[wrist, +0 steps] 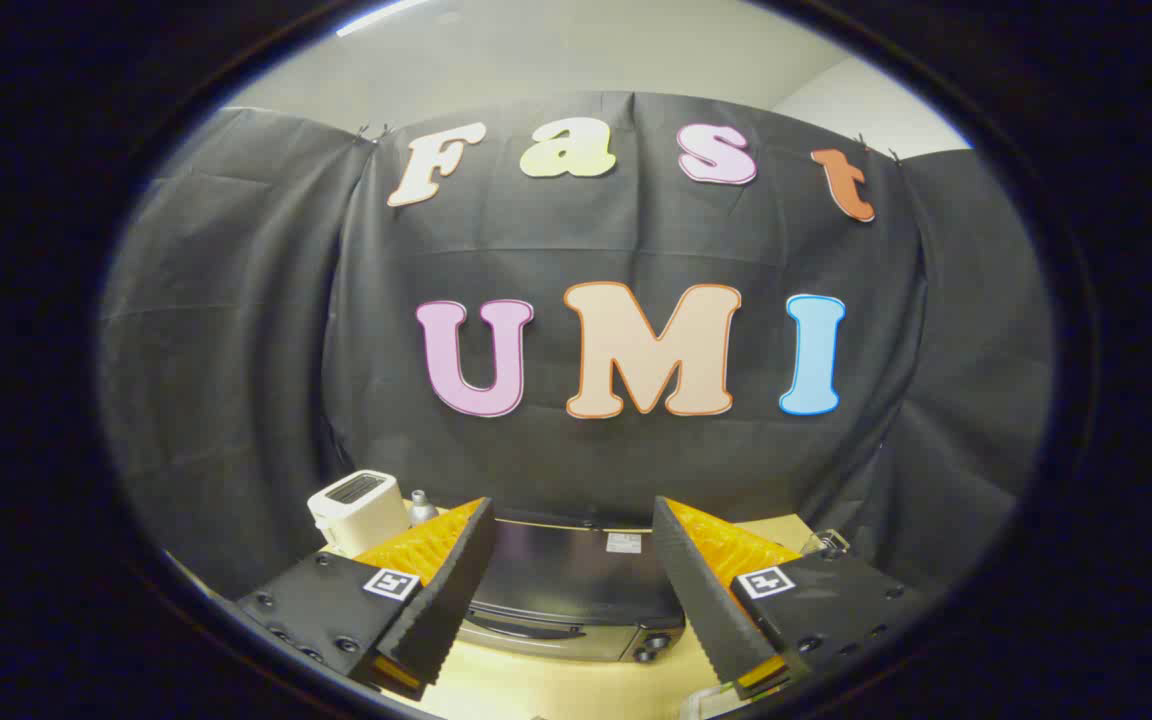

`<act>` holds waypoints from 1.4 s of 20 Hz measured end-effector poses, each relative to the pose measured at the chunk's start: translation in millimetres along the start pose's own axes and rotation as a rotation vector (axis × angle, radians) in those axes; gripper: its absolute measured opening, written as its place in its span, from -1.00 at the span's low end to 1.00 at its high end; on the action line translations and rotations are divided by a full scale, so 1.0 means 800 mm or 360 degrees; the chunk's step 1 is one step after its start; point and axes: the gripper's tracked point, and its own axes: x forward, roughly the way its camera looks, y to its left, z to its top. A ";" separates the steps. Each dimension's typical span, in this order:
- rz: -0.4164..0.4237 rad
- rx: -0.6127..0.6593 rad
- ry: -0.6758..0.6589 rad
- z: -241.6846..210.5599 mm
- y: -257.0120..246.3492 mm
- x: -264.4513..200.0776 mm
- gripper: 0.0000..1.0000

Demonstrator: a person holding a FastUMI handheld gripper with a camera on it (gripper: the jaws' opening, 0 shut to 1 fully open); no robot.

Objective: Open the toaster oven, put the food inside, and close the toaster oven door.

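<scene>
- We face a black cloth wall [636, 470] hung in folds across the back of the booth, with a pale ceiling [576, 50] above it and a strip of lighter wall at the upper right.
- Below us lies a light wooden tabletop [556, 685]; we see a bare patch of it just in front of the oven and a sliver more toward its far right corner.
- The toaster oven [576, 590] sits on the tabletop against the cloth, between and just beyond the fingers. We look down on its dark top; its door looks closed, with the handle bar and a couple of knobs along the front face.
- Both sides of the oven are hidden behind the fingers, so we cannot make out its full width.
- The gripper [571, 590] is open: its two fingers are spread wide apart, holding nothing and touching nothing that we can see.
- At the far left corner of the tabletop stands a white slot toaster [356, 508], its lower part cut off by the left finger.
- Just beside it, a small grey bottle top [422, 507] pokes up; the rest is hidden.
- Near the far right corner, a small shiny object [829, 541] peeks over the right finger; we cannot tell what it is.
- A pale curved edge [701, 700] shows under the right finger, too cut off to name.
</scene>
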 end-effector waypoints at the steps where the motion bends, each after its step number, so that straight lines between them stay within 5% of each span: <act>1: 0.0001 0.0011 -0.0001 0.001 0.008 0.000 0.99; 18: -0.0125 0.0000 0.0073 -0.038 0.105 0.025 0.99; 28: -0.0213 0.0008 0.0171 -0.142 0.113 0.084 0.99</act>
